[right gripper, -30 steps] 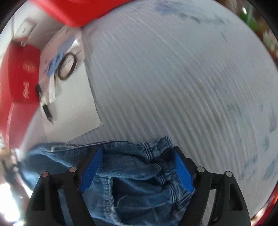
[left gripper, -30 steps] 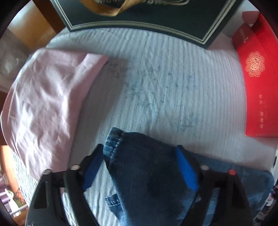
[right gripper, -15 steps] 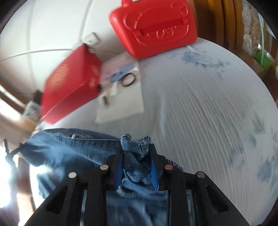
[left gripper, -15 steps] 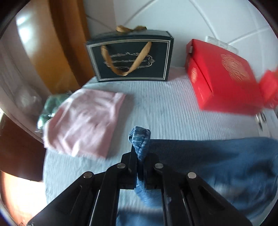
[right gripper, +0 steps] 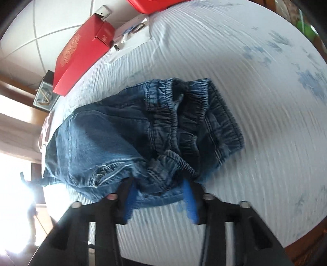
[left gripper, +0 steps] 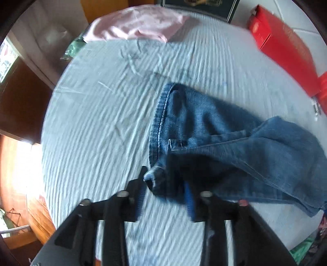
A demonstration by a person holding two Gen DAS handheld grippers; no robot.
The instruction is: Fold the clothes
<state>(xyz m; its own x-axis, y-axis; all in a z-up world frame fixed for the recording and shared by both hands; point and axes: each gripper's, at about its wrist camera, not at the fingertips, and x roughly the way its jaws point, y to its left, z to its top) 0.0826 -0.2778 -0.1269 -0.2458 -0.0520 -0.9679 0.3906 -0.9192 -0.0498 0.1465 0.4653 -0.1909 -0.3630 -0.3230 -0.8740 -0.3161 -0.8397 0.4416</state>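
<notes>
A pair of blue jeans [left gripper: 220, 139] lies crumpled on the round table's pale striped cloth [left gripper: 106, 126]. In the left wrist view the hem end of a leg sits between the fingers of my left gripper [left gripper: 164, 194], whose jaws stand open around the denim. In the right wrist view the jeans [right gripper: 114, 135] show their elastic waistband [right gripper: 196, 114]. My right gripper [right gripper: 160, 196] is open, and the waistband's near edge lies between its blue pads.
A folded pink garment [left gripper: 139, 26] lies at the far left of the table. A red gift box [left gripper: 286, 49] stands at the far right, also in the right wrist view [right gripper: 81, 53]. White papers with small items [right gripper: 132, 34] lie beside it. A dark gift bag [left gripper: 202, 6] stands at the back.
Half a second ago both grippers were shut on the jeans and held them up. Now both have opened and the jeans lie on the cloth, with both cameras tilted down.
</notes>
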